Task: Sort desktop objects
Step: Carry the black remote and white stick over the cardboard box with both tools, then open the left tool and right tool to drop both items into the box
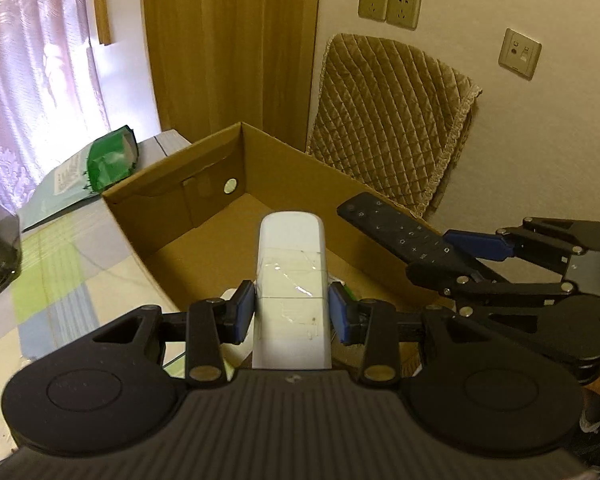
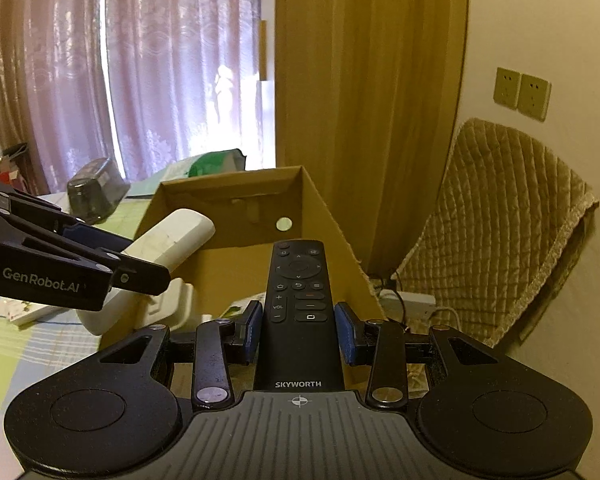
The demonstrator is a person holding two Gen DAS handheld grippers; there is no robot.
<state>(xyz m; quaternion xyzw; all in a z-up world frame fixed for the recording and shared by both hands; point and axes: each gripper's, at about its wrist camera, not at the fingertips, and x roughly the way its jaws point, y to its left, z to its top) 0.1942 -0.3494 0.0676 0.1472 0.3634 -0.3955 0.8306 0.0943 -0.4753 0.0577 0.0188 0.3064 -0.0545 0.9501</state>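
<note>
Your left gripper [image 1: 291, 311] is clamped on the taped white plastic remote [image 1: 291, 280], your right gripper [image 2: 299, 326] on the black Skyworth remote [image 2: 299, 308] — both above the open brown cardboard box [image 1: 204, 200]. Box contents mostly hidden.

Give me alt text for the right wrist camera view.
The right gripper clamps a black Skyworth remote over an open cardboard box; at left, the left gripper holds a white remote above the box.
</note>
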